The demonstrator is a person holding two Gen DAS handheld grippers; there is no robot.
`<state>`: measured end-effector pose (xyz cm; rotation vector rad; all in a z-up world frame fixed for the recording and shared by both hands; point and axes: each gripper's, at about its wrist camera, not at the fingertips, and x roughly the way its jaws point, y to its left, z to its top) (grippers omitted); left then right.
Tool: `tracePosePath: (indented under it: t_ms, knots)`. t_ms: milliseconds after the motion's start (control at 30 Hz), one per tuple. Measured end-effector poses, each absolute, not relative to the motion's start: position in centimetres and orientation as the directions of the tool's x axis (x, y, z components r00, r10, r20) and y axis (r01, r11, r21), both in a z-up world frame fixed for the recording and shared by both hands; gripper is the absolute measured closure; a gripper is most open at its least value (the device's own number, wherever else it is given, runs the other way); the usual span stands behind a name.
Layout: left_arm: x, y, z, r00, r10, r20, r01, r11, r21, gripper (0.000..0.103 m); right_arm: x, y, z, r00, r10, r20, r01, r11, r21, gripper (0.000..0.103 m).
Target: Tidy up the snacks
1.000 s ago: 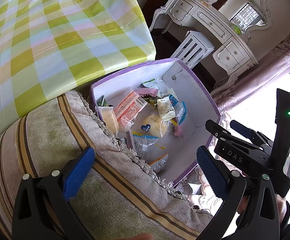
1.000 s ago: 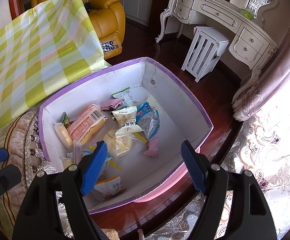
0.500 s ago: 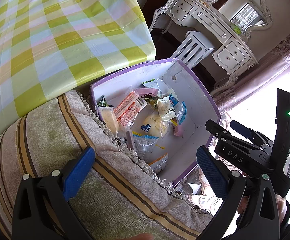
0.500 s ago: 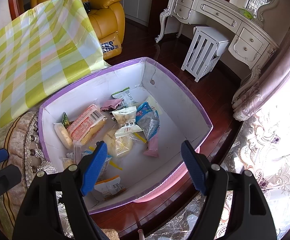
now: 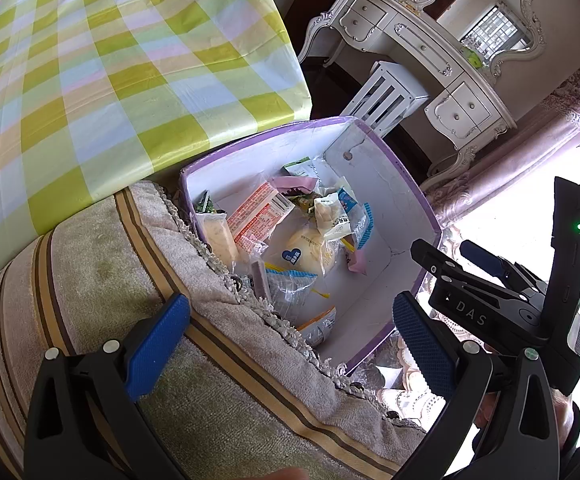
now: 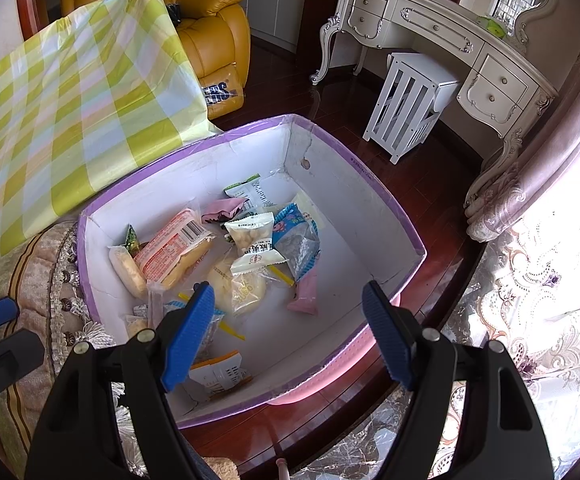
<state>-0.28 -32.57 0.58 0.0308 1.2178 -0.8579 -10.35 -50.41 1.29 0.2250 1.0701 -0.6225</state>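
A white box with a purple rim (image 6: 374,184) (image 5: 414,196) stands on the floor with several wrapped snacks in it: an orange-and-white packet (image 6: 170,246) (image 5: 256,218), a pale round bun in clear wrap (image 6: 242,286) (image 5: 308,254), a blue packet (image 6: 296,242), a pink one (image 6: 306,292). My right gripper (image 6: 288,328) hangs open above the box's near side, nothing between its blue pads. Over the striped cushion (image 5: 102,280), my left gripper (image 5: 290,340) is open and empty too. The right gripper's body (image 5: 502,304) shows at the right of the left wrist view.
A table with a yellow-green checked cloth (image 5: 90,60) (image 6: 70,92) lies left of the box. A white slatted stool (image 6: 406,104), an ornate white dressing table (image 6: 442,40) and a yellow armchair (image 6: 210,28) stand behind on the dark wooden floor. Curtains (image 6: 530,184) hang at the right.
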Motion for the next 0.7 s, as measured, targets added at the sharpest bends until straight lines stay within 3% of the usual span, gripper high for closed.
tracePosePath:
  t_ms: [700]
  knots:
    - [-0.49, -32.98, 0.31, 0.095, -0.548, -0.831, 0.608, 0.693, -0.388, 0.004, -10.32, -50.55, 1.22, 0.326, -0.359, -0.875, 0.586, 0.803, -0.112, 0.027]
